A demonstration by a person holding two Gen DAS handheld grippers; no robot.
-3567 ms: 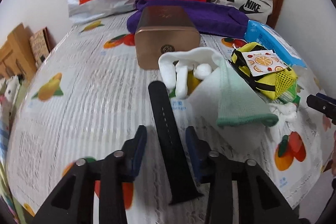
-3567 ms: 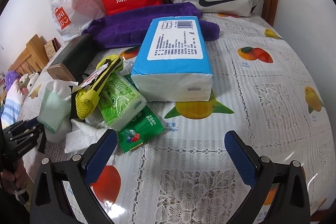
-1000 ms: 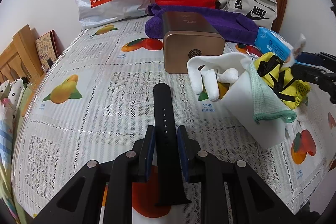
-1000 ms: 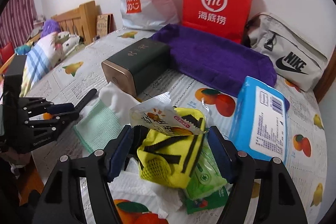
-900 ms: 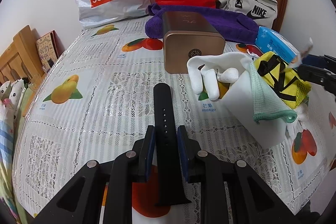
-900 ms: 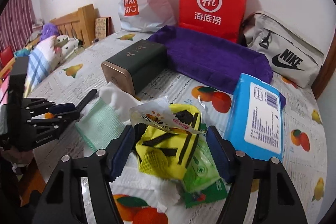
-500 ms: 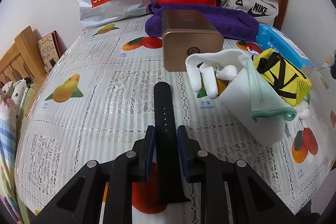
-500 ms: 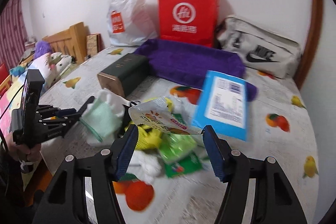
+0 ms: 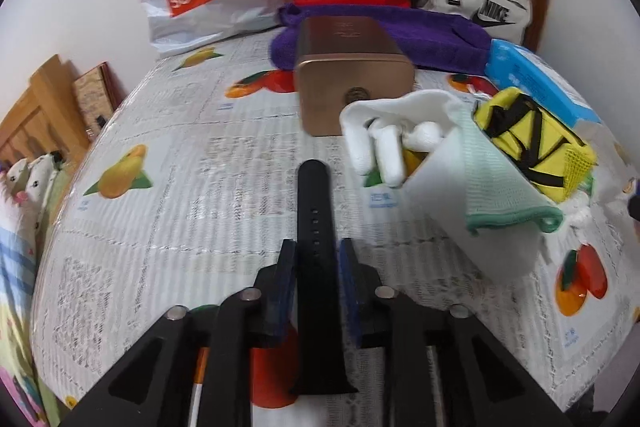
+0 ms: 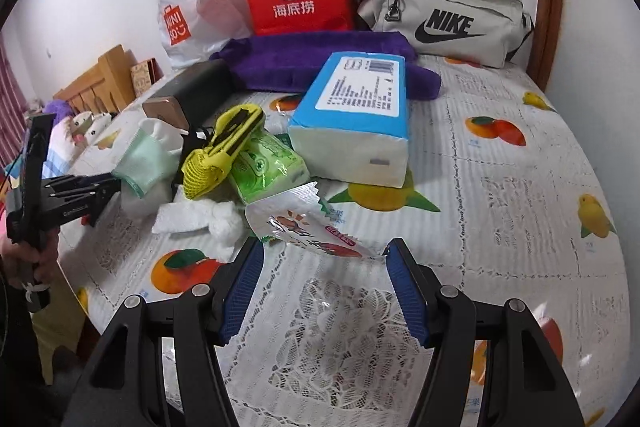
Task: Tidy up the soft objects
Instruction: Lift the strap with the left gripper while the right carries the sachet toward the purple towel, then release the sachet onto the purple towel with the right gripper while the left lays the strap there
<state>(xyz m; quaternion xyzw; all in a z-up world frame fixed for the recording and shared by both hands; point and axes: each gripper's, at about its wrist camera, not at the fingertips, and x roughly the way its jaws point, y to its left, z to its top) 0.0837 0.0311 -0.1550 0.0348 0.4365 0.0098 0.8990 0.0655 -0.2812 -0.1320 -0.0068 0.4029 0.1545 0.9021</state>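
Two hand-held grippers: my left hand-held gripper (image 9: 316,259) is clamped on a black watch strap (image 9: 315,211) over the counter (image 9: 192,195); my right hand-held gripper (image 10: 325,251) pinches a snack sachet (image 10: 304,223) by its edges, nr the green wipes pack (image 10: 268,163).

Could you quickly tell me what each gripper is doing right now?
Left gripper: shut on the black watch strap.
Right gripper: shut on the snack packet.

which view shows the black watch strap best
The left wrist view. The black watch strap runs up the middle of the picture, clamped between the left gripper's pads, its holes and rounded tip visible. In the right wrist view the left gripper appears only at the far left edge, and the strap cannot be made out.
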